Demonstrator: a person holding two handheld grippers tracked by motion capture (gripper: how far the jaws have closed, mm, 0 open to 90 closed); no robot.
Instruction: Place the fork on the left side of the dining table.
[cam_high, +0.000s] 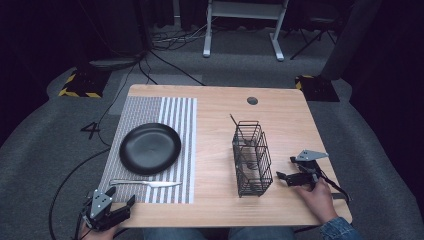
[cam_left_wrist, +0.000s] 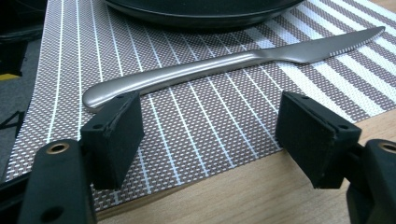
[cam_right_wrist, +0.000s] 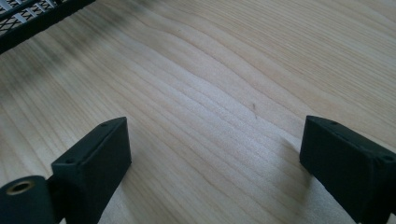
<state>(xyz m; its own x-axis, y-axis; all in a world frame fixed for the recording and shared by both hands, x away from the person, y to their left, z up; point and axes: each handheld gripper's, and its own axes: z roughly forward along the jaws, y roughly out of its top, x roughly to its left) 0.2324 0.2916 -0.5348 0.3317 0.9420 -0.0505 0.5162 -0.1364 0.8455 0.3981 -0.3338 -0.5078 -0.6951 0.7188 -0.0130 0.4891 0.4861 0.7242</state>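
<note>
A silver table knife (cam_high: 146, 183) lies on the striped placemat (cam_high: 175, 115), just in front of a black plate (cam_high: 150, 148). My left gripper (cam_high: 121, 195) hovers at the table's front-left corner, open and holding nothing. In the left gripper view the knife (cam_left_wrist: 224, 65) lies across the mat (cam_left_wrist: 196, 121) a little beyond the open gripper (cam_left_wrist: 210, 126), with the plate's rim (cam_left_wrist: 201, 11) behind it. My right gripper (cam_high: 285, 167) is open beside a black wire basket (cam_high: 252, 157), to its right. The right gripper view has the open gripper (cam_right_wrist: 215, 144) over bare wood, basket edge (cam_right_wrist: 28, 18) at top left.
The basket holds some metal cutlery (cam_high: 248, 150), hard to make out, and a thin handle (cam_high: 232, 119) sticks out at its far end. A round cable hole (cam_high: 252, 100) sits near the table's far edge. Cables and desk legs lie on the floor beyond.
</note>
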